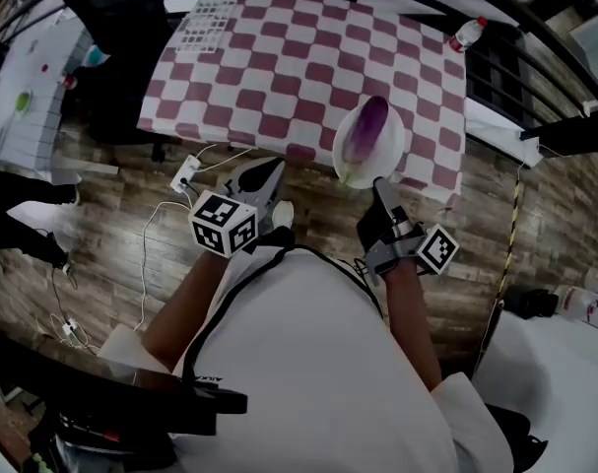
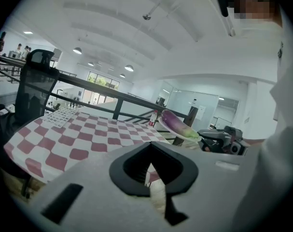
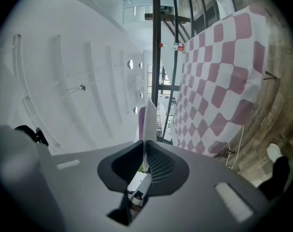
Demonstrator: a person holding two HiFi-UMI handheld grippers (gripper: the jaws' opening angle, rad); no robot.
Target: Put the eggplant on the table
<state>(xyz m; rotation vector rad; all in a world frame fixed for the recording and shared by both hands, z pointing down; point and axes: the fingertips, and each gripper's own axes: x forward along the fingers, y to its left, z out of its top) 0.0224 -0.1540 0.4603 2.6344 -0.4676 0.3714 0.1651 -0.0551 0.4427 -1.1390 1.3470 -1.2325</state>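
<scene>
The eggplant (image 1: pixel 367 126) is carried on a white plate (image 1: pixel 350 161), which is pinched at its near rim by the right gripper (image 1: pixel 379 187). In the right gripper view the plate (image 3: pixel 148 124) is seen edge-on, clamped between closed jaws. The plate is held at the near edge of the checkered table (image 1: pixel 279 67), at about 1 o'clock from the person. The left gripper (image 1: pixel 267 173) is held at 11 o'clock off the table's edge, its jaws drawn together on nothing.

A slip is judged the main risk. The plate is gripped at one rim only, so any tilt could roll the eggplant (image 2: pixel 177 124) off (it lies loose, with nothing bracing it). If the plate is lowered too near the edge, it could tip to the floor.

Whether the plate (image 2: pixel 192 138) touches the cloth cannot be told from the head view; in the left gripper view it appears raised. Its underside is hidden. The bottle (image 1: pixel 466 33) at 2 o'clock is too small to be identified further.
</scene>
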